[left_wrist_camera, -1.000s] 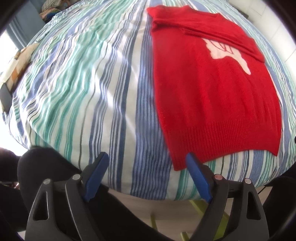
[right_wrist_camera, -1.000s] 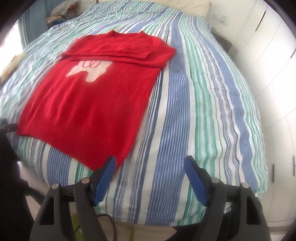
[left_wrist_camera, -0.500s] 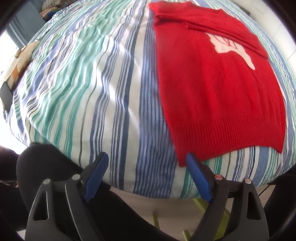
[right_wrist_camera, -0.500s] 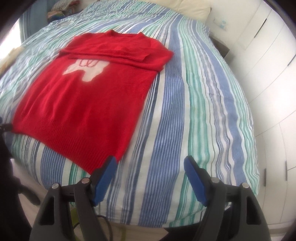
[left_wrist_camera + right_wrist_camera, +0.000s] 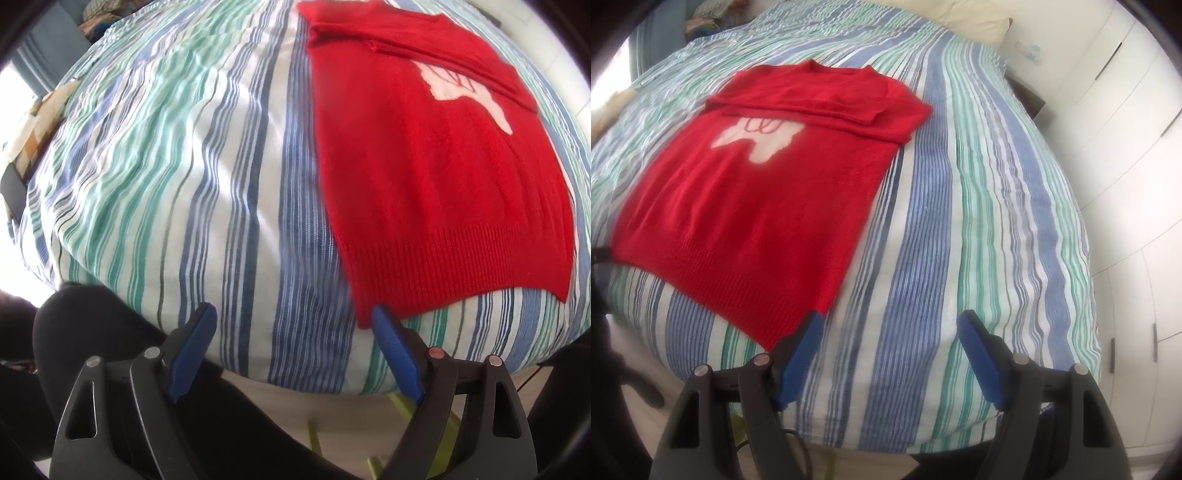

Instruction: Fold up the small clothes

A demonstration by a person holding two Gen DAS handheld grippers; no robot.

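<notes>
Since a second ago the red sweater [image 5: 436, 177] has slid lower in the left wrist view, its hem corner now nearly meeting the tip of the right-hand finger, and in the right wrist view it has shifted a little leftward and down toward the left-hand finger; both pairs of jaws stand as wide as before.

Beyond both sets of fingers spreads the bed, covered by a striped duvet [image 5: 979, 221] in blue, green and white, which fills most of each view. Bare stripes alone lie between the fingertips of either gripper.

On the duvet lies the red sweater, flat, with its sleeves folded across the chest and a white motif [image 5: 761, 138] showing just below them. Its ribbed hem is the edge nearest the fingers.

White cupboard doors [image 5: 1126, 184] stand past the right-hand finger of the right gripper, beyond the bed's edge.

A pale pillow [image 5: 975, 22] sits at the far end of the bed, well beyond the fingertips.

The left gripper [image 5: 291, 317] is spread wide with nothing between its blue pads; the sweater's near corner lies just beside its right-hand finger.

The right gripper [image 5: 892, 325] is likewise spread and empty, the sweater's other hem corner just beside its left-hand finger [image 5: 801, 347].
</notes>
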